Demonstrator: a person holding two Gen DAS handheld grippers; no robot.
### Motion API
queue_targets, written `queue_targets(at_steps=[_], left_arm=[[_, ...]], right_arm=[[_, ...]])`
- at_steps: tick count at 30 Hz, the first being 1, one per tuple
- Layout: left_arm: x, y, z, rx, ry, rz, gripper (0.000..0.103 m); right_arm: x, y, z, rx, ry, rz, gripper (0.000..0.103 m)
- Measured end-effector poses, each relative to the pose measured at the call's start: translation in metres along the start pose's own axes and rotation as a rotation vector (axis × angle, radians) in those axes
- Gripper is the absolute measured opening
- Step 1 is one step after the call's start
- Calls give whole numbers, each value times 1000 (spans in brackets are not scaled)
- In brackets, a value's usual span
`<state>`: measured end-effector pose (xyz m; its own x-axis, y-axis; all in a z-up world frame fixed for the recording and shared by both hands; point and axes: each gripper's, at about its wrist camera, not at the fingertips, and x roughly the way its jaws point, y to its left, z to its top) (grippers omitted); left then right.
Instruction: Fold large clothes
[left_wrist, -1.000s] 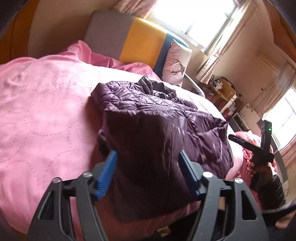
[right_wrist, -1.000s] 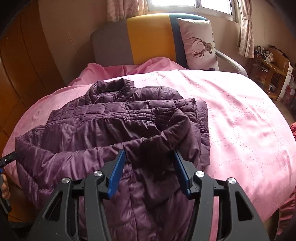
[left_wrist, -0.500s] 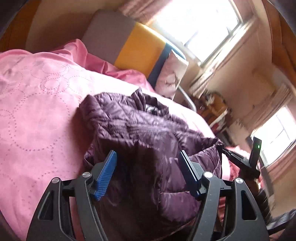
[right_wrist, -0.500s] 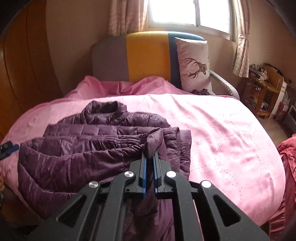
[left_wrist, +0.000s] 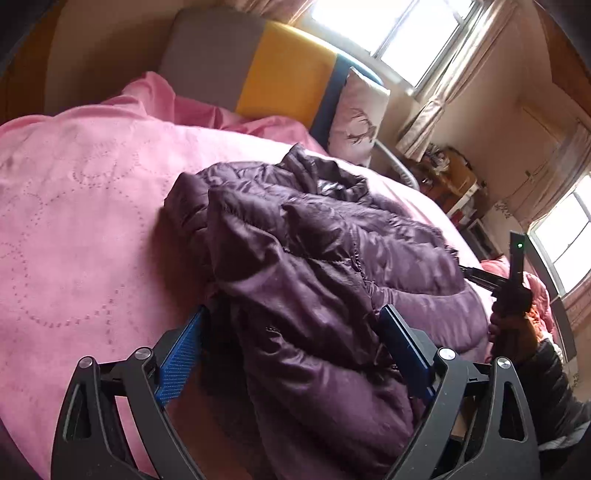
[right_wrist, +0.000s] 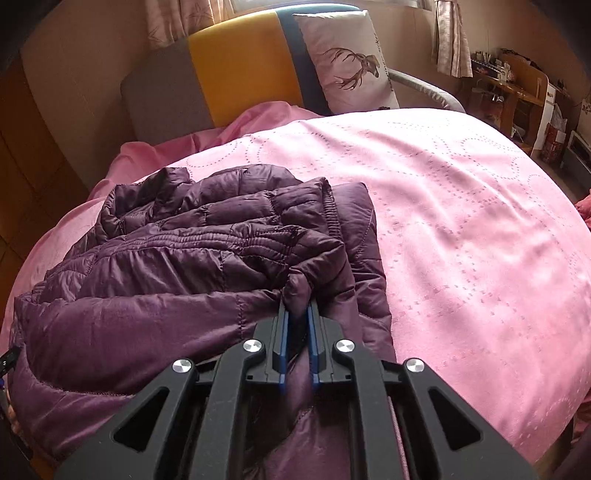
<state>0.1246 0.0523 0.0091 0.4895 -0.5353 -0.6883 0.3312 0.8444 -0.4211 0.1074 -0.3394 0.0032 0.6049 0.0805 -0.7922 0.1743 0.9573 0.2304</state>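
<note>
A purple jacket (right_wrist: 207, 266) lies crumpled on the pink bedspread (right_wrist: 461, 206). The right gripper (right_wrist: 297, 314) pinches a fold of its near edge, jaws nearly closed on the fabric. Only the left view shows the left gripper (left_wrist: 295, 336): jaws spread wide, straddling a bunched jacket (left_wrist: 314, 258) fold without clamping it.

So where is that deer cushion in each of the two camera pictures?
Left wrist view: the deer cushion stands upper middle, right of the yellow headboard panel, beyond the purple puffer jacket.
Right wrist view: it stands top centre-right, again right of the panel.
Shared landmark: the yellow headboard panel.
</note>
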Motion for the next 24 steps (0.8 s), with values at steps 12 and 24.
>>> queue_targets(at_steps=[12,24], left_arm=[[9,7,10,-17,23,-19,57],[-7,-7,-3,39,-18,-12,8]], right_arm=[[-47,-12,-9,-132,-78,52,69],[-51,17,-22,-242,-50,21,9]])
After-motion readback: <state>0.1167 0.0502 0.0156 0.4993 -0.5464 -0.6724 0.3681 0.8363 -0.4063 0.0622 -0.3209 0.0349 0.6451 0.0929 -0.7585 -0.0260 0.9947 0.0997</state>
